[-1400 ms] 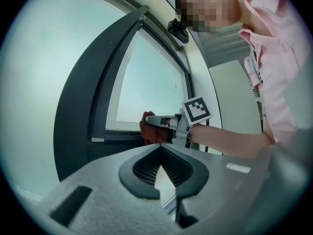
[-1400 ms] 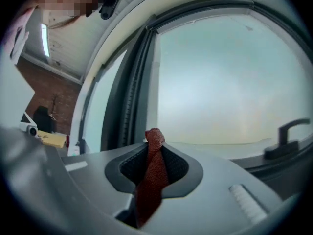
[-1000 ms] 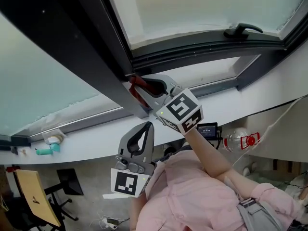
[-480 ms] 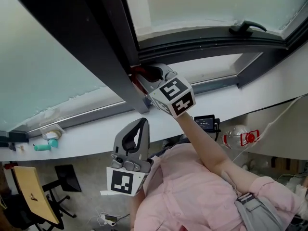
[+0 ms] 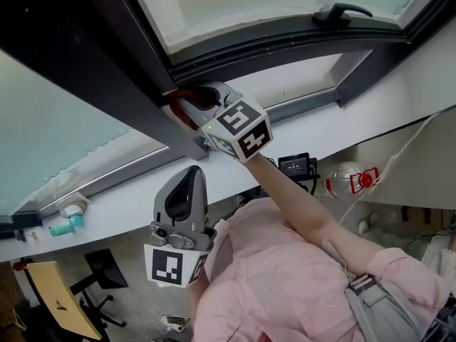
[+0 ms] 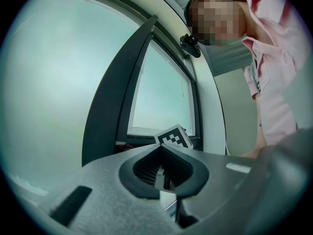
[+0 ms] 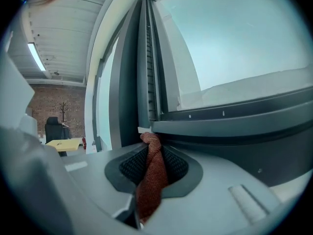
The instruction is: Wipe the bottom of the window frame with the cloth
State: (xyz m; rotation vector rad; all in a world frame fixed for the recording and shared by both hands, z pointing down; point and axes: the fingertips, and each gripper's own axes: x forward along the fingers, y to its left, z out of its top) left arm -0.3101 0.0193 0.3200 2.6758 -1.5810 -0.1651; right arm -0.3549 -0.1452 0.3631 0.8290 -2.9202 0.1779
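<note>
Right gripper (image 7: 152, 166): jaws clenched on a rust-red knitted cloth (image 7: 150, 177). A fold of it sticks out past the tips toward 12 o'clock and touches the dark window frame (image 7: 230, 126) in the corner where the bottom rail meets the upright post (image 5: 107, 63). Likely reason for this grip: the bunched cloth leads, so fabric rather than plastic rubs the rail. The corner reads as one end of a wiping pass. In the head view this gripper sits at 11 o'clock of centre, tucked under the post; its marker cube (image 5: 236, 130) and the post cover most of the cloth, leaving only a red sliver showing. Left gripper (image 5: 184, 199): jaws closed together with nothing between them, held low at 7 o'clock, well apart from the frame, probably idle. Cannot tell how much cloth actually bears on the rail, nor whether its groove is dirty. The window handle (image 5: 342, 11) sits at 1 o'clock, near the picture's top edge.
</note>
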